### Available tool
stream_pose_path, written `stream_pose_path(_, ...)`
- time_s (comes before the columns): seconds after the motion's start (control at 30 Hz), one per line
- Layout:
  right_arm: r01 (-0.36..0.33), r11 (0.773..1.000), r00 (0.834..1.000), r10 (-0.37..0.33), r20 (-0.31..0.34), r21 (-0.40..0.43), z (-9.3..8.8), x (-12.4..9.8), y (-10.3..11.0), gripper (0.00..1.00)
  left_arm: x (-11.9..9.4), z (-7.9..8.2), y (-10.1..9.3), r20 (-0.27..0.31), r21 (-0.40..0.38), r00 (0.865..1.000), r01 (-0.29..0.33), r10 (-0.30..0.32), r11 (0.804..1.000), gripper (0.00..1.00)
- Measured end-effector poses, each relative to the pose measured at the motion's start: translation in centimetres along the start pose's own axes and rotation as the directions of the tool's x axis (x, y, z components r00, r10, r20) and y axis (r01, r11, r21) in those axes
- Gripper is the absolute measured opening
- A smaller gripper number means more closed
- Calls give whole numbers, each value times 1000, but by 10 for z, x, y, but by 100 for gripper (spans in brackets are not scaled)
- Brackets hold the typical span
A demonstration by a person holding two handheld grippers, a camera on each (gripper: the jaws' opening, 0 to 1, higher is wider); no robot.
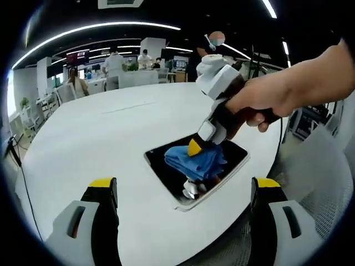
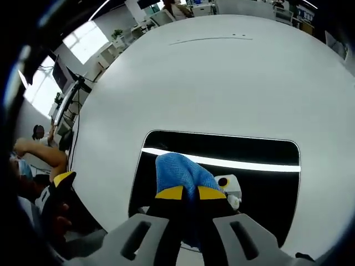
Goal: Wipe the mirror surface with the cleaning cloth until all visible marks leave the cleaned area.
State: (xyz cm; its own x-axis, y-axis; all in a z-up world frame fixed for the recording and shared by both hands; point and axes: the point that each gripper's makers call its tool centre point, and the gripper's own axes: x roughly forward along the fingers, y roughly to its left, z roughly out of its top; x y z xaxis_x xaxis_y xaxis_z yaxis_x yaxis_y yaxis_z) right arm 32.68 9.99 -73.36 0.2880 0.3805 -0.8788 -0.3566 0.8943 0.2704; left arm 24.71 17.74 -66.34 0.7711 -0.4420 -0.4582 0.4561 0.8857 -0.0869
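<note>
I saw ppl at desks behind the white table [image 1: 111,133]. R gripper [image 2: 190,193] angled down, pinching blue cloth [image 1: 195,159] on mirror [image 2: 260,166]; L gripper [image 1: 186,191] spread wide, hovering near table edge.

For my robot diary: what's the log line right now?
right tool: shut on blue cloth | cloth on mirror | left tool: open, off mirror

White round table [image 1: 111,133]; dark rectangular mirror [image 2: 266,183] flat on it, near edge.
</note>
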Motion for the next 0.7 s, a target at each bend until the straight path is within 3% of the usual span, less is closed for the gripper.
stream_pose_path(0.7, -15, 1000, 1000, 15, -1, 22, -33, -14, 6, 2, -2, 2, 4, 21, 15, 999, -25, 24, 1000, 99)
